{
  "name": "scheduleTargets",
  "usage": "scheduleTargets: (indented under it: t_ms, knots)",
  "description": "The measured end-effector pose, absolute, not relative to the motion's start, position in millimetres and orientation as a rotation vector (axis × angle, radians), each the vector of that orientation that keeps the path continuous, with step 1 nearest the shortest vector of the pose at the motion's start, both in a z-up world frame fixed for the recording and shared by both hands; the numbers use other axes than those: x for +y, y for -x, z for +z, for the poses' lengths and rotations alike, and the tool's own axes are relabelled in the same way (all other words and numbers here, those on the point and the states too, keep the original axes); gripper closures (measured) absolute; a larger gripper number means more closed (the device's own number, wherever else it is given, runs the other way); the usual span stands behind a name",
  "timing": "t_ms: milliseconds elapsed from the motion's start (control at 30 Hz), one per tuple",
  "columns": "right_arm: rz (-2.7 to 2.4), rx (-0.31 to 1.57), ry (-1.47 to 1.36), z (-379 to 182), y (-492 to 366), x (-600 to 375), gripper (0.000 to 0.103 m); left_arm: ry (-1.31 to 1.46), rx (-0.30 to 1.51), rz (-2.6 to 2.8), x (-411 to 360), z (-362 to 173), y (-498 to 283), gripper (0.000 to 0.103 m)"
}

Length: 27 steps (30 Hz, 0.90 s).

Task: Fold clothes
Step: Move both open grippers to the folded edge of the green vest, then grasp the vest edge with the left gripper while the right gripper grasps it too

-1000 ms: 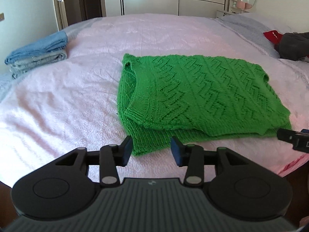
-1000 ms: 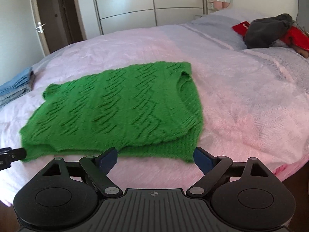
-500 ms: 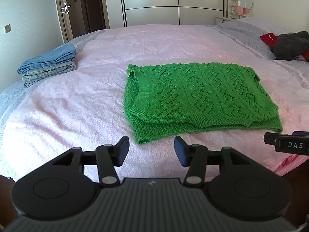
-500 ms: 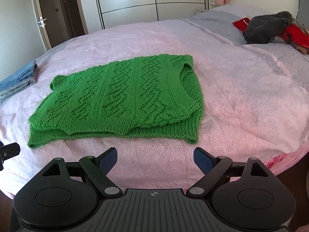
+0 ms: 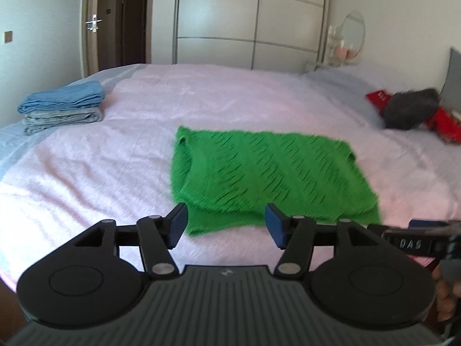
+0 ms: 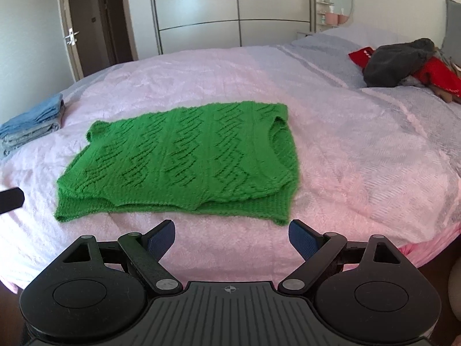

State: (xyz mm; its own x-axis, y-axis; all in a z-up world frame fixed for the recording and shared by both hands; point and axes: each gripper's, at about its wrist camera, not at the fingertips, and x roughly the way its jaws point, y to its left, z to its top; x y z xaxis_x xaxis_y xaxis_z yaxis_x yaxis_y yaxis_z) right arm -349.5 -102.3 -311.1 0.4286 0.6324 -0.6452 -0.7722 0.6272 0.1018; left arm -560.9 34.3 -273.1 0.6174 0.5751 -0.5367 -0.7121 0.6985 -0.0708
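Your left gripper hangs over the near edge of the bed, its fingers spreading apart with nothing between them; a second ago they stood closer together and nearer the cloth. Your right gripper holds its fingers wide and released, as before, also empty. The green sweater lies folded flat near the bed's near edge, unmoved, but now farther from both grippers, which have drawn back and up. A stack of folded blue clothes sits at the bed's far left corner; a dark and red pile lies at the far right corner.
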Motion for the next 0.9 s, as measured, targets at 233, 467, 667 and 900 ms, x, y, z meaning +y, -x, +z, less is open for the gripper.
scheduleTargets:
  t_ms: [233, 467, 667, 900]
  knots:
    - [0.836, 0.801, 0.063, -325.4, 311.3, -125.6, 0.014, 0.312, 0.538, 0.710, 54.2, -281.6, 543.0, 0.050]
    - [0.887, 0.900, -0.317, -340.2, 262.4, -144.5, 0.015, 0.339, 0.557, 0.657, 90.3, -293.8, 526.8, 0.068]
    - [0.895, 0.985, -0.620, -366.4, 220.0, -145.4, 0.026, 0.365, 0.567, 0.590, 121.9, -303.1, 509.5, 0.080]
    - [0.851, 1.073, -0.729, -400.6, 182.7, -134.4, 0.031, 0.411, 0.585, 0.541, 151.7, -325.7, 494.1, 0.083]
